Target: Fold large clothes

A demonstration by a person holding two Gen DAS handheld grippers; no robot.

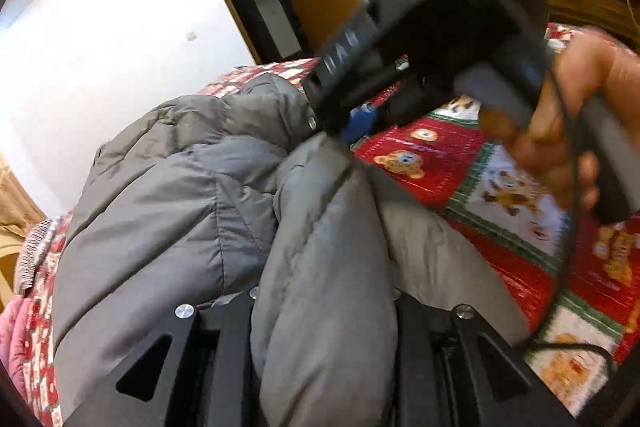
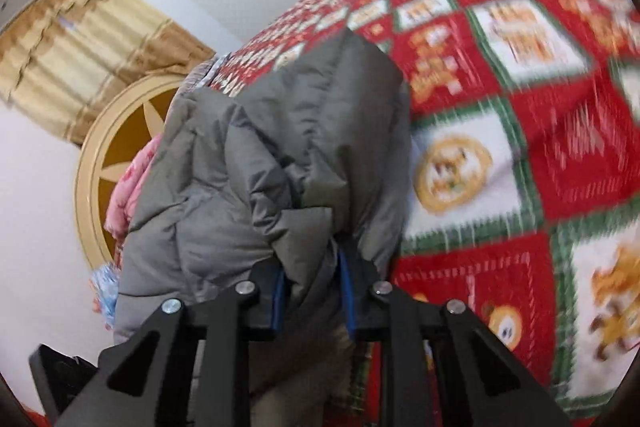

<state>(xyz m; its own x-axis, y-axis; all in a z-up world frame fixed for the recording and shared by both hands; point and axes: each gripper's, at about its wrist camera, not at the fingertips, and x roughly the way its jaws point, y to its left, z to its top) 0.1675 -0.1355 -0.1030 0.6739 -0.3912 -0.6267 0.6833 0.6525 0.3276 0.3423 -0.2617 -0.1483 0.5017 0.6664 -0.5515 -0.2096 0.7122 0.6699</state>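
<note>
Bedroom scene, red teddy-bear quilt (image 2: 520, 131) on the bed: grey puffer jacket (image 1: 192, 195) bunched on top, left gripper (image 1: 324, 311) jaws clenched on a fold, right gripper (image 2: 312, 291) jaws clamped on another.

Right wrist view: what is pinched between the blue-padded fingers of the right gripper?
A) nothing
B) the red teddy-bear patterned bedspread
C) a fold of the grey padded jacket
C: a fold of the grey padded jacket sits bunched between the right gripper and its blue pads.
</note>
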